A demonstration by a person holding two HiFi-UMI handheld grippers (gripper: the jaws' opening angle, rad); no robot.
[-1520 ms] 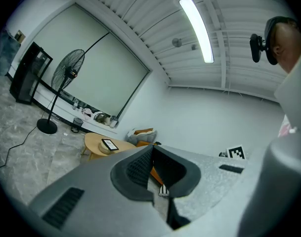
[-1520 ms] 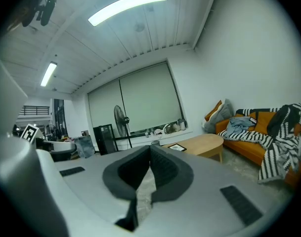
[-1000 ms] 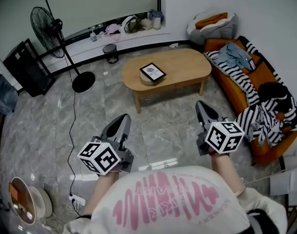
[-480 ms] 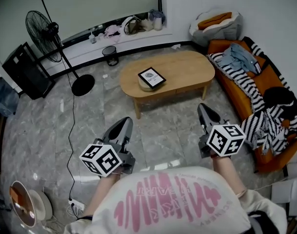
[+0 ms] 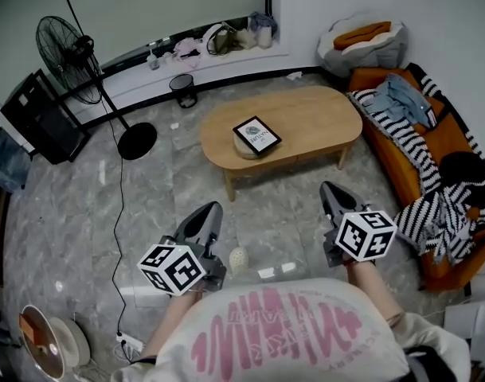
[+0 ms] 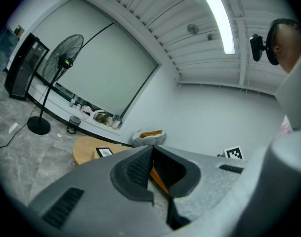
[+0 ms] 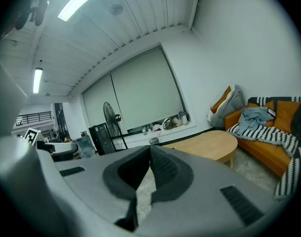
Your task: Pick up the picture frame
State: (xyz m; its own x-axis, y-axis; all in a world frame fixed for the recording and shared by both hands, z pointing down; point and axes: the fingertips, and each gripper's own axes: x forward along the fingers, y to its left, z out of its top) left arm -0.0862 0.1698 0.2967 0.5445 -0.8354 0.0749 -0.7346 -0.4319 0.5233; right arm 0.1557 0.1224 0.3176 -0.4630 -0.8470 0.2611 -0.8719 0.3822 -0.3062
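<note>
Low over grey marble floor [image 5: 146, 189]: left gripper [image 5: 213, 208] and right gripper [image 5: 328, 188], each with jaws pressed together on nothing. Beyond, oval wooden table [image 5: 314, 114], picture frame [image 5: 256, 134] lying near its left end, well apart from both grippers. Farther off, orange sofa [image 5: 385, 146] at right, standing fan [image 5: 65, 48] and bin [image 5: 182, 86] by the wall. Since a second ago: table and frame nearer; small pale object [image 5: 238, 259] newly visible between the grippers.
</note>
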